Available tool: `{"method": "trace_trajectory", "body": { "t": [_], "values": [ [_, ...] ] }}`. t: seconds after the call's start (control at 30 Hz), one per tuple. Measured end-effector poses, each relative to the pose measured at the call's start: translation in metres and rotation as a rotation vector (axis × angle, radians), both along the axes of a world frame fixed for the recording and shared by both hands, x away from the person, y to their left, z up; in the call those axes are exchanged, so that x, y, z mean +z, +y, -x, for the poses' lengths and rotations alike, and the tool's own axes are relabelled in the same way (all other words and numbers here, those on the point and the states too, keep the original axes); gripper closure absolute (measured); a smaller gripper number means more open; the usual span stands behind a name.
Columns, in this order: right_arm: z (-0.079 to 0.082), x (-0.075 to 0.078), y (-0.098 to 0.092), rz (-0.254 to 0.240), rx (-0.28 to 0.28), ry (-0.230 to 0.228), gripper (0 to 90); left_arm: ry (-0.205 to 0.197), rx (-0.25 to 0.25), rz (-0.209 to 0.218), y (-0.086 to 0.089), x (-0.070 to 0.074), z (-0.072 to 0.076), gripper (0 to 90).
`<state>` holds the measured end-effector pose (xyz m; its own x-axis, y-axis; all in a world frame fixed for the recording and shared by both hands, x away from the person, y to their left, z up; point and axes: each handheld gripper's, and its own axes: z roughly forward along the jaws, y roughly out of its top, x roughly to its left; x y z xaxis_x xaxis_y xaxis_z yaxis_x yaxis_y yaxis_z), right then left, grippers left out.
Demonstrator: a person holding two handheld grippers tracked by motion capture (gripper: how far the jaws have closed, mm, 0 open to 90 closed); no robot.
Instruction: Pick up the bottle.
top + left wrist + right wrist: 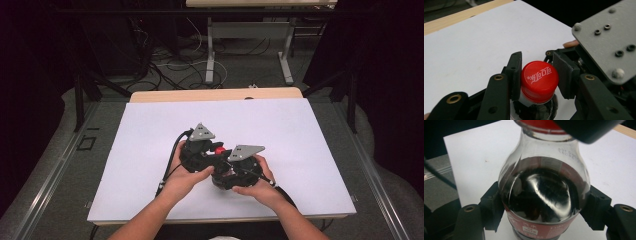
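At a white-topped table (150, 130), a person is working a cola bottle (544, 195) with a gripper in each hand, near the middle of the sheet and a little toward the person's side. The left gripper (537, 75) is pinching the red cap (539, 81), one pad on each side of it, while the right gripper (544, 210) is clamping the bottle's body just above the red label, its jaws pressing both flanks of the dark, liquid-filled plastic. In the high view the left gripper (197, 150) and right gripper (235, 167) are sitting almost against each other, the cap (219, 149) showing between them. The step in hand looks like unscrewing: it would go best with the body held firm and level, the cap pads staying square on the ribbed rim, and the twist coming from the left wrist alone. The cola is likely to fizz, so a slow turn seems wise. Room is plentiful: bare sheet is lying open on every side, the table edges are well apart from the bottle, and the cables are trailing back toward the person.
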<state>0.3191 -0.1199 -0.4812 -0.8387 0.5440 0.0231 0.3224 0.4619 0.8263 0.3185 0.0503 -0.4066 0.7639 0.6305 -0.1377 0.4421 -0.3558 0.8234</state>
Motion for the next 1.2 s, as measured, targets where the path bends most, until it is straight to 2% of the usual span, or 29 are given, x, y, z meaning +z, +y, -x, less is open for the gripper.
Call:
{"method": "trace_trajectory", "body": {
  "t": [0.1, 0.13, 0.2, 0.27, 0.3, 0.37, 0.4, 0.43, 0.5, 0.63, 0.7, 0.73, 0.8, 0.9, 0.93, 1.07, 1.17, 1.2],
  "values": [
    [0.000, -0.001, 0.001, 0.006, -0.016, -0.006, 30.1, 0.001, 0.085, -0.002, -0.006, -0.001, 0.005, 61.0],
    [0.000, -0.001, 0.001, 0.006, -0.016, -0.006, 30.1, 0.003, 0.101, -0.016, -0.007, -0.001, 0.006, 61.0],
    [0.000, -0.002, 0.002, 0.011, -0.021, -0.002, 30.1, 0.003, 0.126, -0.034, -0.010, 0.000, 0.007, 61.0],
    [-0.001, -0.002, 0.002, 0.008, -0.032, 0.000, 30.1, 0.010, 0.130, -0.034, -0.011, 0.000, 0.006, 60.7],
    [-0.001, -0.002, 0.001, 0.016, -0.029, 0.012, 30.1, 0.005, 0.120, -0.025, -0.011, -0.001, 0.005, 60.5],
    [-0.002, -0.002, -0.001, 0.005, -0.020, 0.005, 30.0, -0.003, 0.108, -0.032, -0.010, 0.000, 0.003, 53.2],
    [-0.002, -0.002, -0.001, 0.005, -0.020, 0.005, 30.0, 0.005, 0.085, -0.029, -0.007, 0.001, 0.002, 53.2],
    [-0.002, -0.001, -0.002, -0.008, -0.017, 0.004, 30.1, 0.014, 0.063, -0.005, -0.005, 0.002, 0.001, 47.8],
    [-0.002, 0.000, -0.003, -0.020, -0.003, 0.006, 30.0, 0.029, 0.027, 0.013, 0.000, 0.004, -0.002, 45.2],
    [-0.001, 0.001, -0.003, -0.031, 0.023, 0.018, 30.0, 0.052, -0.074, 0.064, 0.012, 0.007, -0.005, 45.4],
    [-0.001, 0.002, -0.003, -0.035, 0.041, 0.016, 30.0, 0.064, -0.131, 0.066, 0.016, 0.008, -0.007, 46.8],
    [0.000, 0.002, -0.002, -0.037, 0.055, 0.031, 30.0, 0.066, -0.144, 0.073, 0.018, 0.007, -0.008, 50.1],
    [0.001, 0.002, -0.001, -0.047, 0.070, 0.019, 30.0, 0.057, -0.180, 0.063, 0.021, 0.006, -0.012, 52.3],
    [0.002, 0.002, 0.000, -0.052, 0.078, 0.026, 30.0, 0.072, -0.206, 0.080, 0.025, 0.004, -0.015, 52.5],
    [0.002, 0.003, 0.000, -0.041, 0.087, 0.035, 30.1, 0.071, -0.215, 0.074, 0.025, 0.004, -0.015, 53.1],
    [0.002, 0.001, 0.002, -0.041, 0.084, 0.023, 30.1, 0.064, -0.222, 0.070, 0.023, 0.002, -0.016, 54.5],
    [0.003, 0.002, 0.002, -0.043, 0.085, 0.024, 30.1, 0.059, -0.217, 0.083, 0.020, 0.001, -0.015, 56.9],
    [0.003, 0.002, 0.002, -0.043, 0.085, 0.024, 30.1, 0.062, -0.227, 0.070, 0.020, 0.002, -0.016, 56.9]
  ]
}}
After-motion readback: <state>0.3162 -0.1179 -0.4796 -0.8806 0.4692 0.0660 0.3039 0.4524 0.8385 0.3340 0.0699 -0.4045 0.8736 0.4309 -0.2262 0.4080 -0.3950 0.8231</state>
